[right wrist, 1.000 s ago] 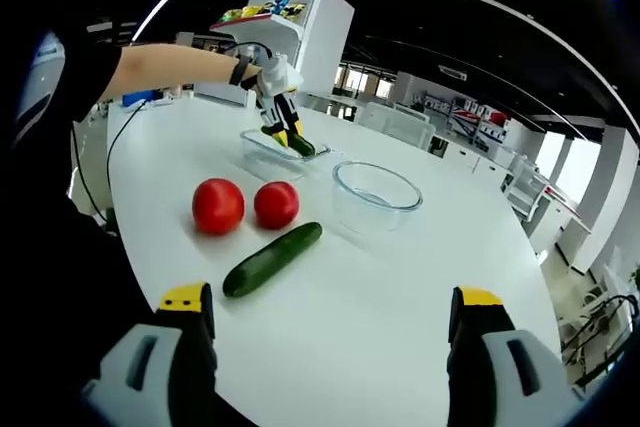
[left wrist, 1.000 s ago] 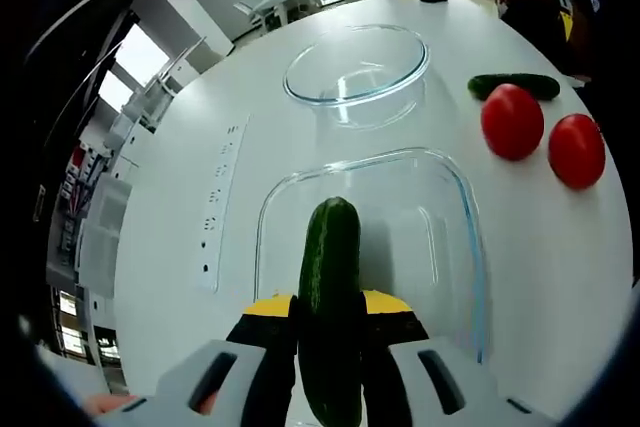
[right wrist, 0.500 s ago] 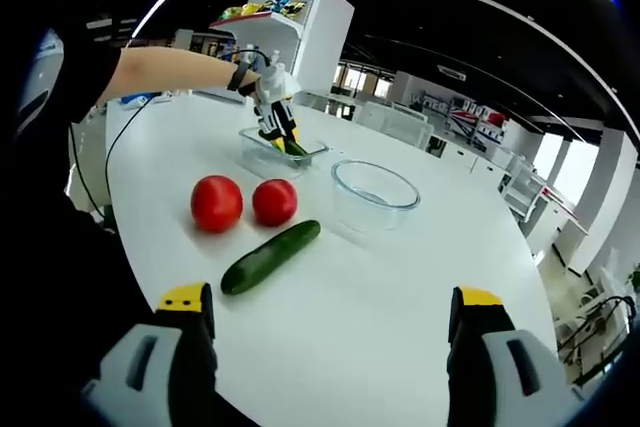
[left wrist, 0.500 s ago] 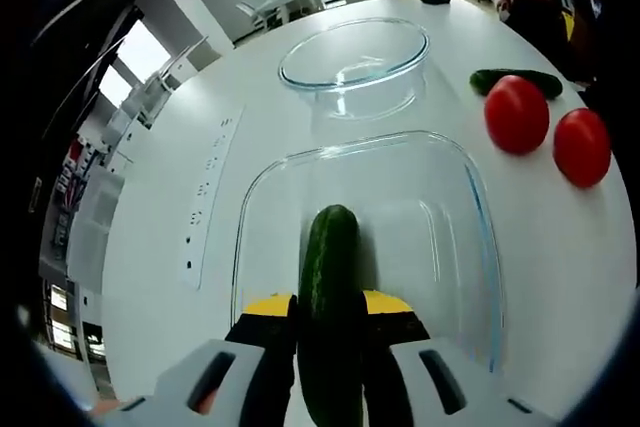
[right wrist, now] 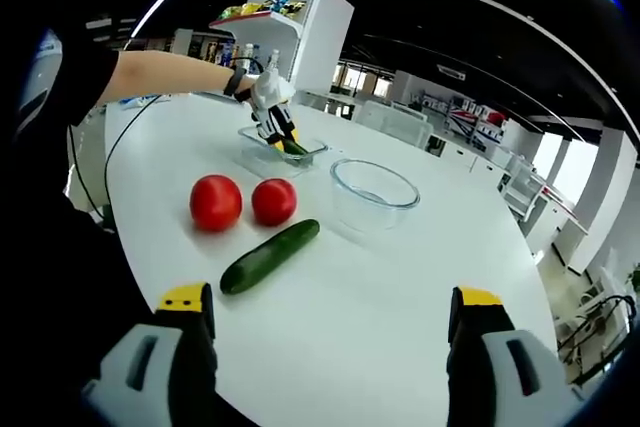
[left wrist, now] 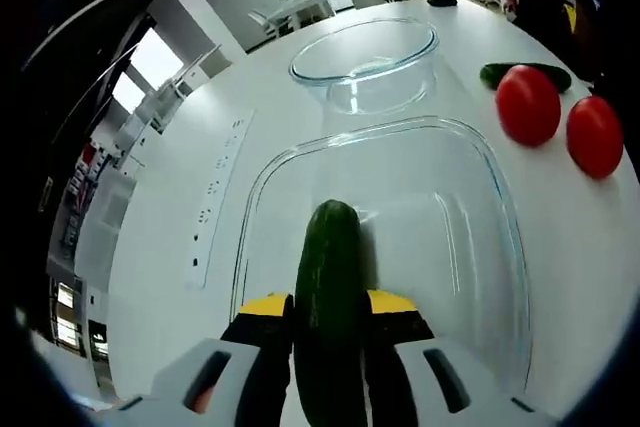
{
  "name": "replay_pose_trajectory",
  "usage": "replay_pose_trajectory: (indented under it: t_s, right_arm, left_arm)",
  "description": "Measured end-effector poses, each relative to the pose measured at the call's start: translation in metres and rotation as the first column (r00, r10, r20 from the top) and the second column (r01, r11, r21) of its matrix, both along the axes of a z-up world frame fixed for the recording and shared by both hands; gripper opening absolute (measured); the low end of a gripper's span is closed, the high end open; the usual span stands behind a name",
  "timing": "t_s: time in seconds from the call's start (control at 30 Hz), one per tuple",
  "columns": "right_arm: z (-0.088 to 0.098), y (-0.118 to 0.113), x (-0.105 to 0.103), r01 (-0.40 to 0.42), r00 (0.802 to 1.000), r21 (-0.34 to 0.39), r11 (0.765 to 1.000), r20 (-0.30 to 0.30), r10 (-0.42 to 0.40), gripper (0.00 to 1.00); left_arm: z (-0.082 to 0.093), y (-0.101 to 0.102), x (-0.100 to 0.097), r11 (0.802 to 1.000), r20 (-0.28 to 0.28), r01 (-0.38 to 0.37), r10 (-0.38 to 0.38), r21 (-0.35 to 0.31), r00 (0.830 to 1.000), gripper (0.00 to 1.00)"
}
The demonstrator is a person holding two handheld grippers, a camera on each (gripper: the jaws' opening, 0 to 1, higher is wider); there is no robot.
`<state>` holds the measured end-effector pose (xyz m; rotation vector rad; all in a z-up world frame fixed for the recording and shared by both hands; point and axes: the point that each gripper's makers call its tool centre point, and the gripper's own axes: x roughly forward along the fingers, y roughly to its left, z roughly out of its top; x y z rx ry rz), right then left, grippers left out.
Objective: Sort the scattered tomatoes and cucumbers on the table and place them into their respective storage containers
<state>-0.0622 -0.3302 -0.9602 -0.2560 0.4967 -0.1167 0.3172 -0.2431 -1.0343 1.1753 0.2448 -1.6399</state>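
Observation:
My left gripper (left wrist: 328,309) is shut on a dark green cucumber (left wrist: 328,287), held low inside the rectangular glass dish (left wrist: 480,217). Beyond the dish stands a round glass bowl (left wrist: 365,55). Two red tomatoes (left wrist: 527,105) (left wrist: 594,135) and a second cucumber (left wrist: 496,73) lie to the right. In the right gripper view my right gripper (right wrist: 330,332) stands open above the table, well short of the loose cucumber (right wrist: 270,256) and the two tomatoes (right wrist: 216,203) (right wrist: 274,201). Farther off, the left gripper (right wrist: 275,132) dips into the glass dish (right wrist: 258,153), with the bowl (right wrist: 375,190) to its right.
A white power strip (left wrist: 215,197) runs along the table left of the dish. The white table (right wrist: 400,287) has bare room in front of my right gripper. A person's arm (right wrist: 170,72) reaches in from the left. Office furniture stands beyond the table.
My left gripper has carried the cucumber forward and down into the glass dish, which now looms larger. The right gripper has not moved.

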Motion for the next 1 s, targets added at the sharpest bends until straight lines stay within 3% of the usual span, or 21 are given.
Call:
replay_pose_trajectory:
  t_s: [0.17, 0.23, 0.37, 0.47, 0.53, 0.6, 0.67, 0.73, 0.83, 0.9, 0.97, 1.0]
  right_arm:
    - [-0.002, 0.001, 0.003, -0.004, 1.000, -0.002, 1.000, -0.002, 0.004, 0.95]
    - [-0.003, 0.002, 0.004, -0.010, 1.000, 0.002, 1.000, -0.004, 0.010, 0.95]
    - [-0.002, 0.002, 0.004, -0.010, 1.000, -0.004, 1.000, -0.002, 0.010, 0.95]
    - [0.001, 0.003, 0.003, -0.010, 1.000, -0.001, 1.000, 0.008, 0.010, 0.95]
    - [0.001, 0.002, 0.002, -0.008, 1.000, -0.002, 1.000, 0.008, 0.008, 0.95]
    - [0.000, 0.001, 0.001, -0.006, 1.000, -0.003, 1.000, 0.009, 0.006, 0.95]
    - [0.000, 0.000, 0.000, -0.004, 1.000, 0.002, 1.000, 0.011, 0.004, 0.95]
    - [-0.001, -0.001, 0.000, -0.003, 1.000, 0.003, 1.000, 0.010, 0.003, 0.95]
    - [-0.001, -0.003, 0.003, -0.007, 1.000, 0.004, 1.000, 0.009, 0.007, 0.94]
    - [-0.001, -0.001, 0.006, -0.014, 1.000, 0.007, 1.000, 0.015, 0.014, 0.94]
    - [-0.001, 0.002, 0.008, -0.026, 1.000, 0.007, 1.000, 0.018, 0.026, 0.94]
    - [-0.001, 0.003, 0.008, -0.031, 0.999, 0.008, 0.999, 0.020, 0.031, 0.94]
  left_arm:
    - [0.009, 0.001, -0.003, 1.000, -0.023, -0.016, 0.015, -0.024, 1.000, 0.25]
    - [0.016, 0.002, -0.011, 0.998, -0.091, -0.038, 0.034, -0.047, 0.995, 0.27]
    - [0.017, 0.009, -0.016, 0.999, -0.086, -0.026, 0.023, -0.035, 0.996, 0.39]
    - [0.020, 0.012, -0.020, 0.999, -0.078, -0.026, 0.022, -0.043, 0.997, 0.39]
    - [0.027, 0.005, -0.013, 0.996, -0.081, -0.034, 0.027, -0.085, 0.996, 0.39]
    - [0.038, 0.003, -0.012, 0.985, -0.095, -0.097, 0.084, -0.142, 0.992, 0.45]
    - [0.057, -0.002, -0.022, 0.962, -0.146, -0.124, 0.090, -0.243, 0.985, 0.57]
    - [0.071, -0.003, -0.027, 0.936, -0.157, -0.144, 0.097, -0.321, 0.983, 0.68]
    - [0.072, 0.001, -0.033, 0.931, -0.227, -0.187, 0.118, -0.314, 0.967, 0.79]
    - [0.074, 0.009, -0.038, 0.927, -0.236, -0.189, 0.114, -0.324, 0.965, 0.84]
    - [0.081, 0.015, -0.035, 0.903, -0.238, -0.215, 0.132, -0.372, 0.962, 0.96]
    - [0.083, 0.020, -0.036, 0.900, -0.237, -0.220, 0.137, -0.375, 0.962, 0.95]
